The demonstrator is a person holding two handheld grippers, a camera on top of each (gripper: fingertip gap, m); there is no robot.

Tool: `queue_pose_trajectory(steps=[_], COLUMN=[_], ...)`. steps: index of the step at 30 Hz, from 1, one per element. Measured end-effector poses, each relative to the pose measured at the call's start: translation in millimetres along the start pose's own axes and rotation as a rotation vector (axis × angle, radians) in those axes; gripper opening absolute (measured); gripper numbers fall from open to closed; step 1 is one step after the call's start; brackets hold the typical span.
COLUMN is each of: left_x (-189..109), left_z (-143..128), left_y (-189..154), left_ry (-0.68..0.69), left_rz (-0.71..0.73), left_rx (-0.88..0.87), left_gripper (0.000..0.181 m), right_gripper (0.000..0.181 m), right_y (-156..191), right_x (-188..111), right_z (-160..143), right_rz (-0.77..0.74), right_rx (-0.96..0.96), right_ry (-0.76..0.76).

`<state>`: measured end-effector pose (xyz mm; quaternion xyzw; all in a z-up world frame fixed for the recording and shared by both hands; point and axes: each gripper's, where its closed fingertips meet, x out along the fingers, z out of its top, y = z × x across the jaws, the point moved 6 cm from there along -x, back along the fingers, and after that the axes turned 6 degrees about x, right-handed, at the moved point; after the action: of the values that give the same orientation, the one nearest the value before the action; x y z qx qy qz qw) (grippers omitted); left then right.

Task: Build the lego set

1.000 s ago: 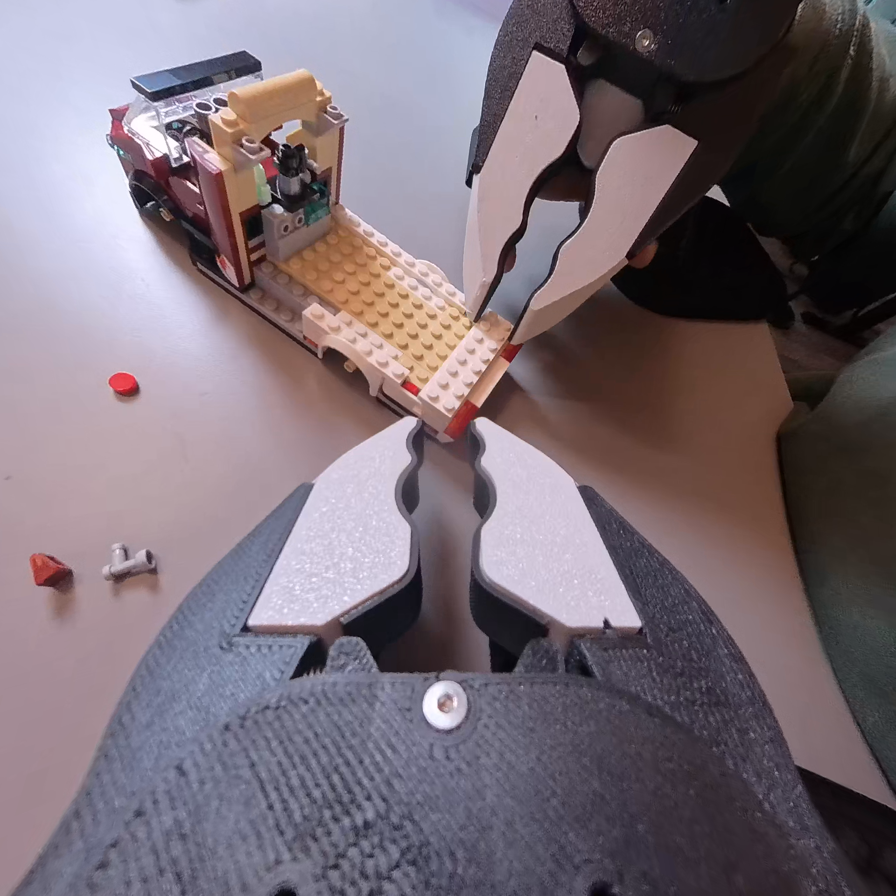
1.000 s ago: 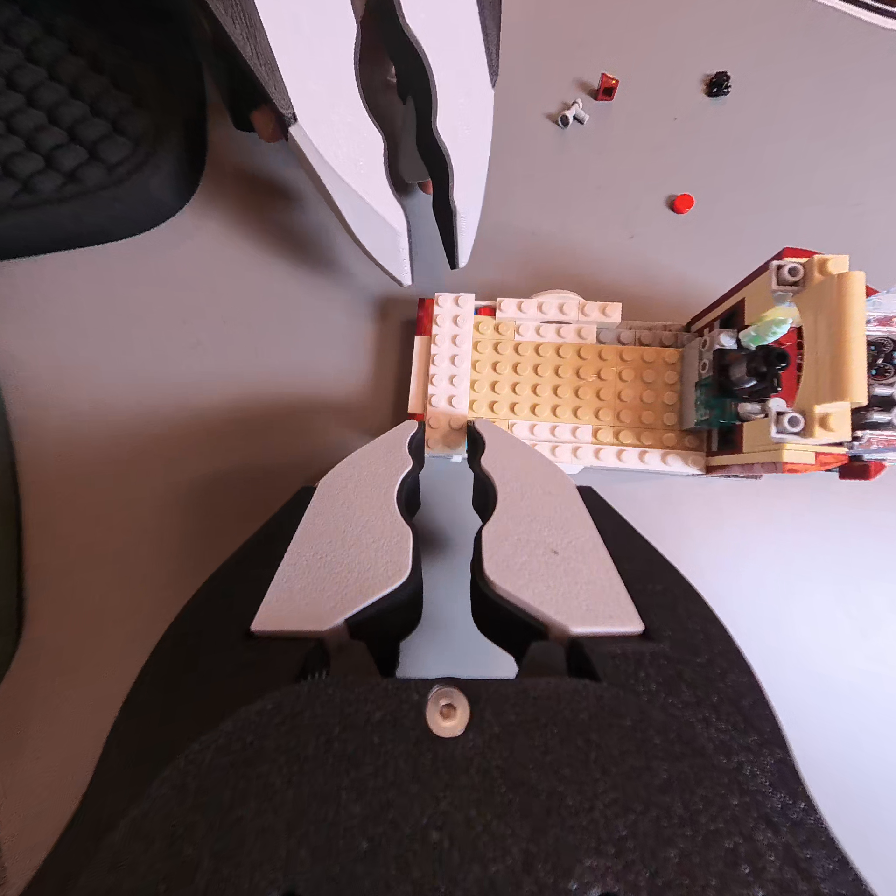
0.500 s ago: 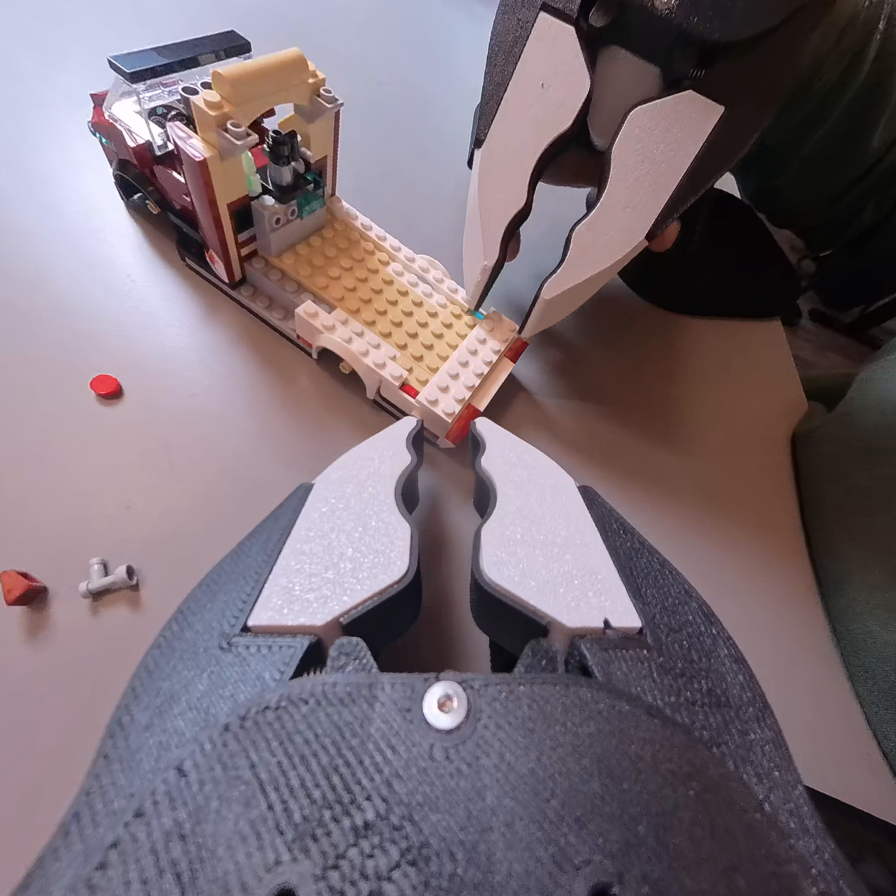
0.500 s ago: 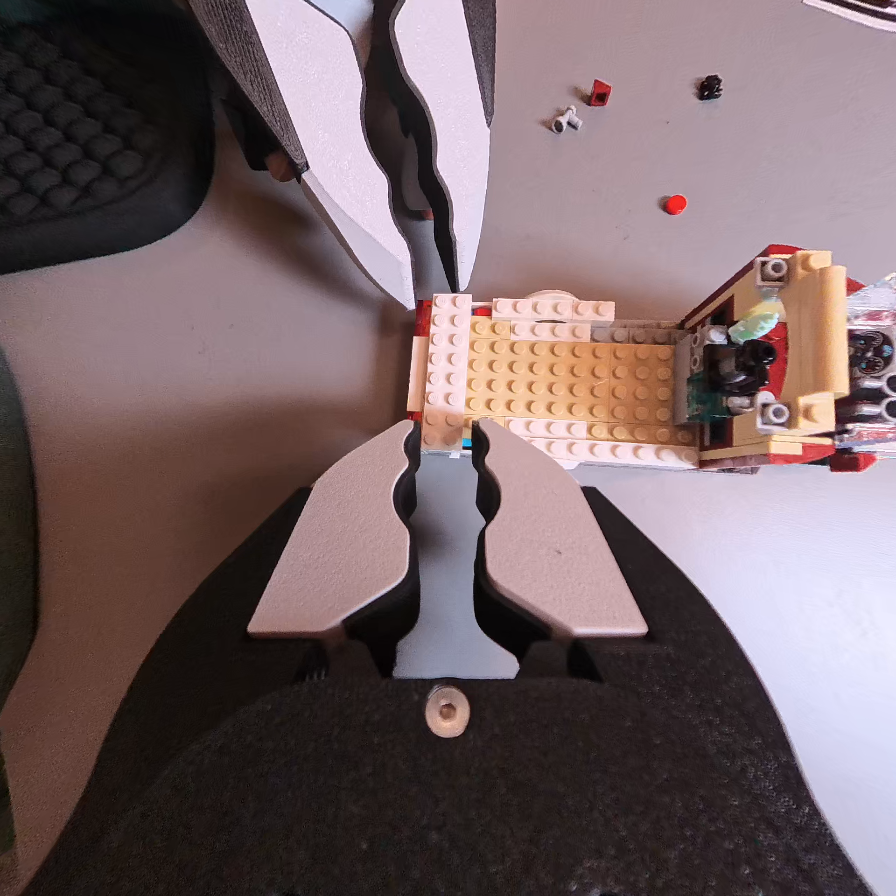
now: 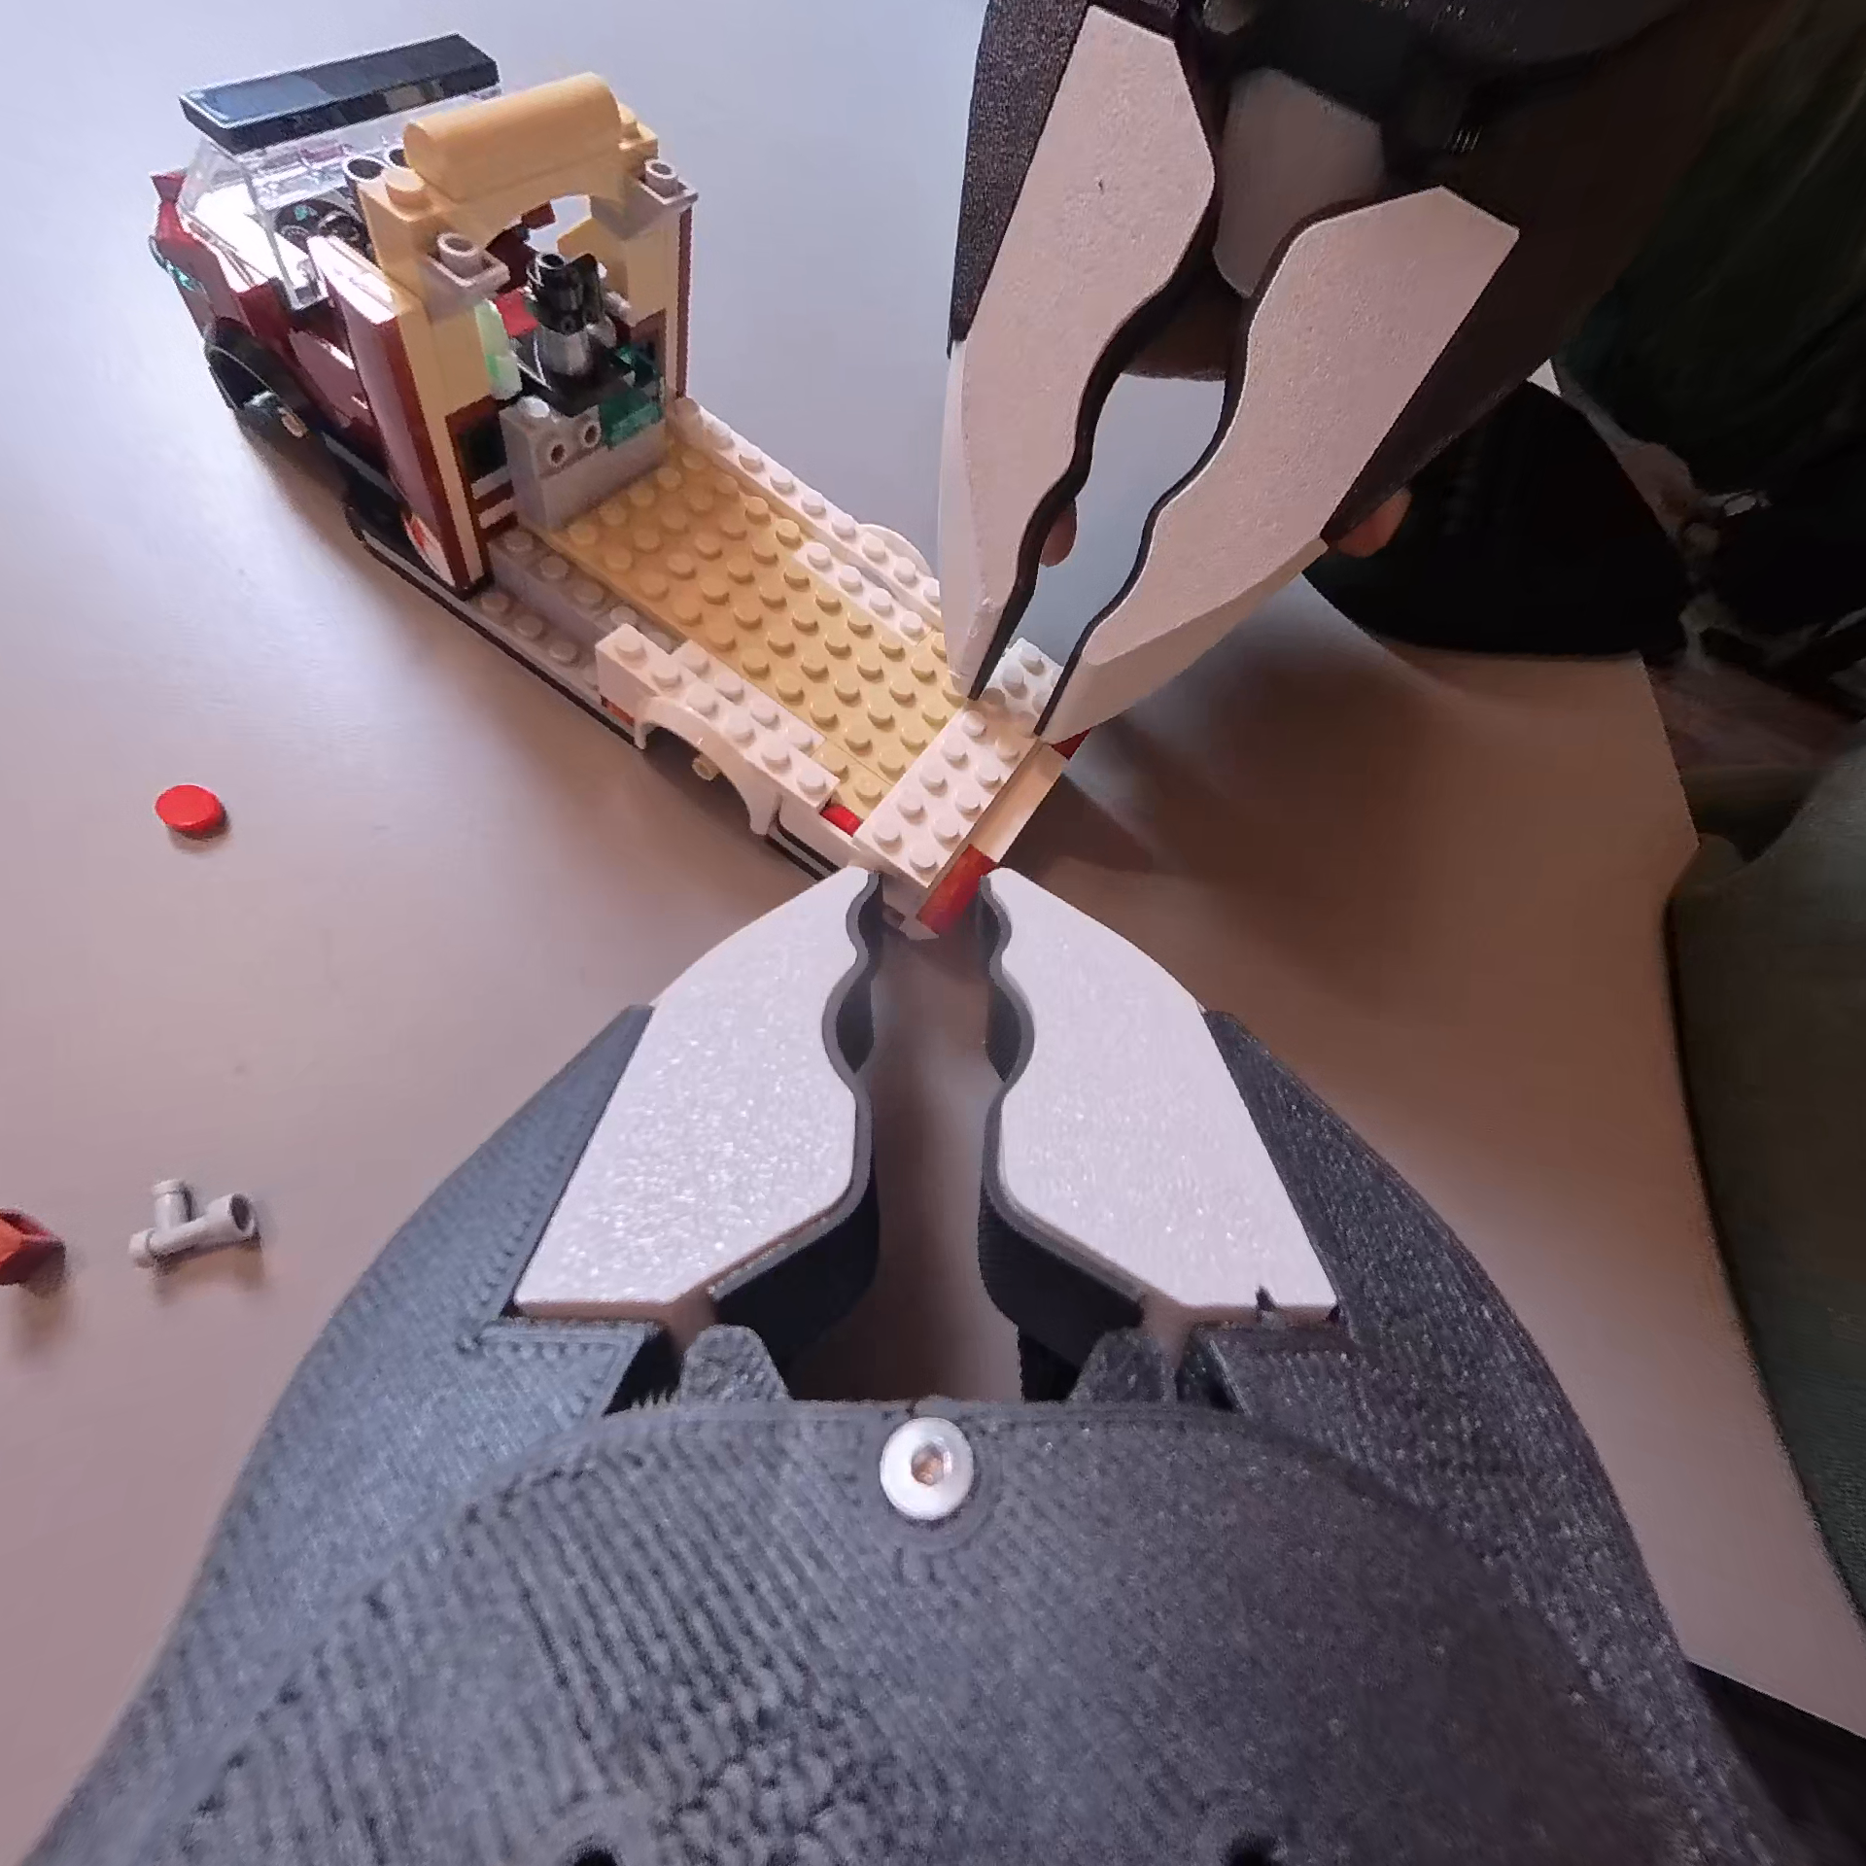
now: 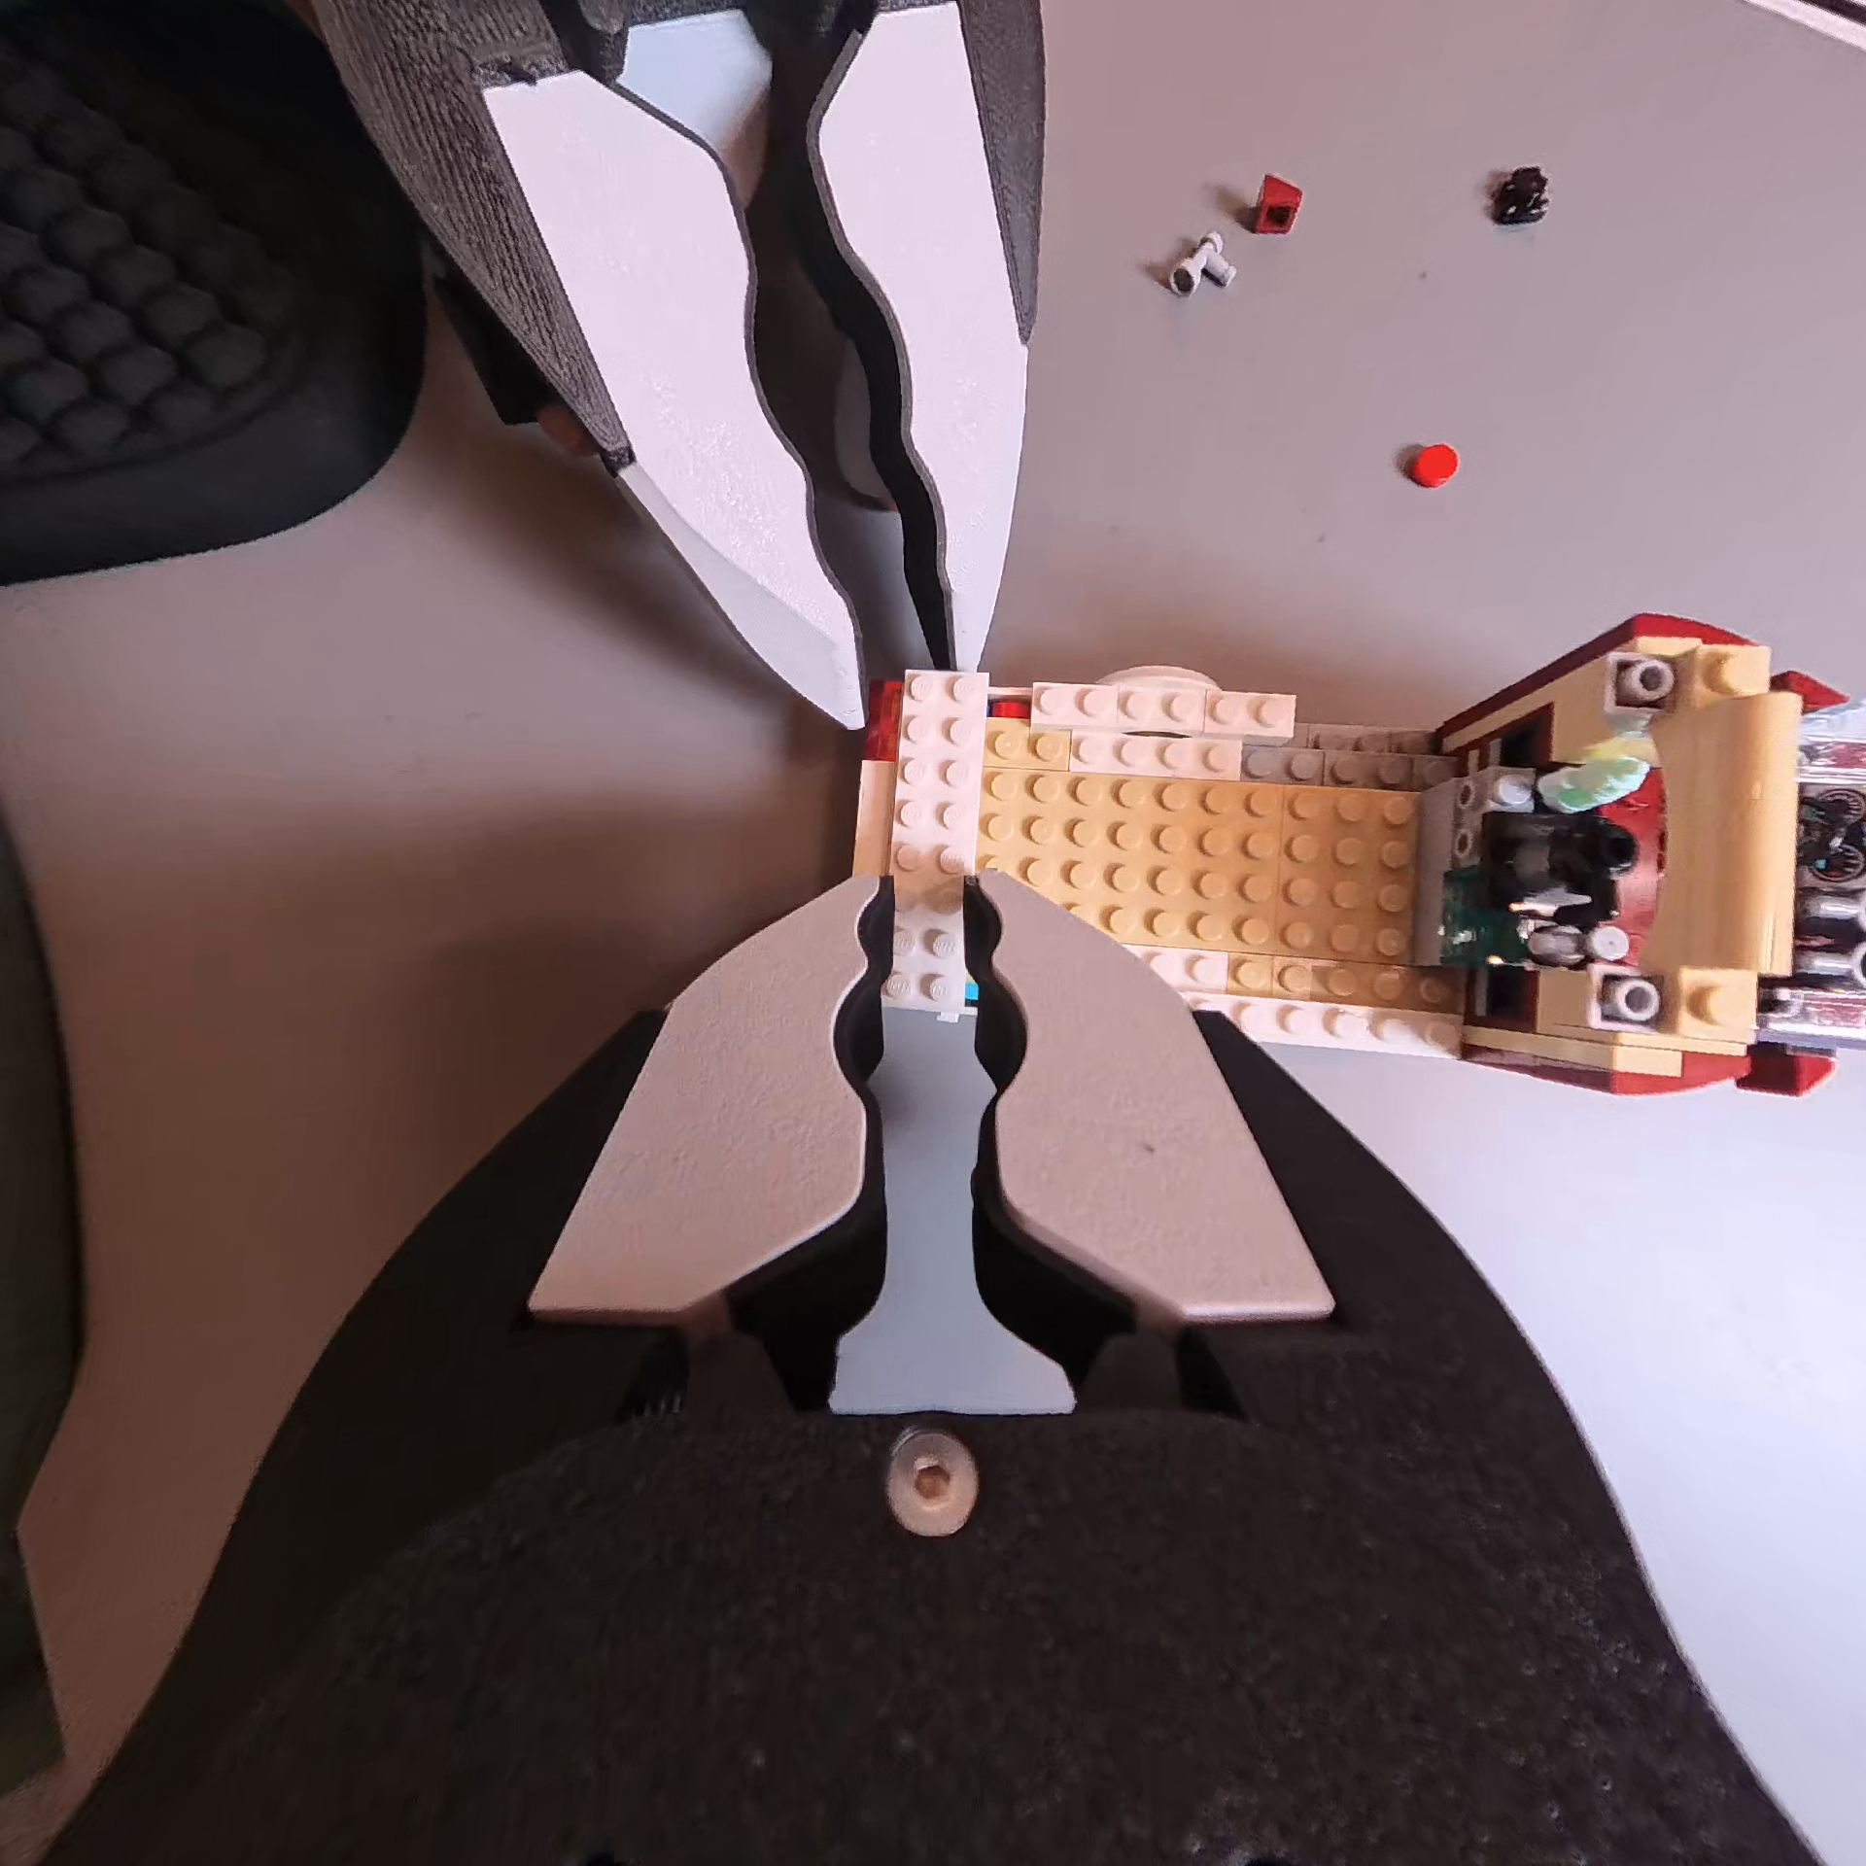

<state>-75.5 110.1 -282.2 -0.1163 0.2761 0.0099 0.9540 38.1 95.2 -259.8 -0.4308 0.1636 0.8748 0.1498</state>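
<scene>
We work on one desk (image 5: 303,959), and on it stands one half-built lego truck (image 5: 646,545), with a dark red cab far from us and a tan studded bed that points toward both tools. Across the rear end of this bed lies one white plate (image 6: 941,808), and we judge that the step in hand is to seat this plate on the truck. Our left tool (image 5: 924,894) has its tips on both sides of the red rear corner, with only a small gap between them, so it looks clenched on this corner to steady the model, though we cannot see the contact fully. Our right tool (image 6: 927,889) stands with its tips astride the near end of the white plate, narrow but not closed; whether it truly grips the plate or only presses on it, we cannot tell. The next move, in our judgement, calls for an even push downward while the truck is held from sliding. Four loose small pieces lie apart: one grey connector (image 6: 1200,263), one red round tile (image 6: 1432,464), one small dark red brick (image 6: 1277,202), one black piece (image 6: 1520,194).
</scene>
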Motion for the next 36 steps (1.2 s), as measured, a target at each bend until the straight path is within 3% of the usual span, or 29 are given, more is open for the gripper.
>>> queue_pose_trajectory(steps=[18,36], left_x=[0.7,0.2], left_z=[-0.1,0.4], left_y=[-1.3,-1.8], left_ry=[0.0,-0.007], left_rz=[0.011,0.003], left_rx=[-0.005,-0.006], left_gripper=[0.017,0.017], right_gripper=[0.014,0.019], right_y=[2.4,0.0], right_x=[3.3,-0.7], right_z=[6.8,4.3], right_rz=[-0.046,0.047], right_rx=[-0.032,0.015], right_ry=[0.161,0.104])
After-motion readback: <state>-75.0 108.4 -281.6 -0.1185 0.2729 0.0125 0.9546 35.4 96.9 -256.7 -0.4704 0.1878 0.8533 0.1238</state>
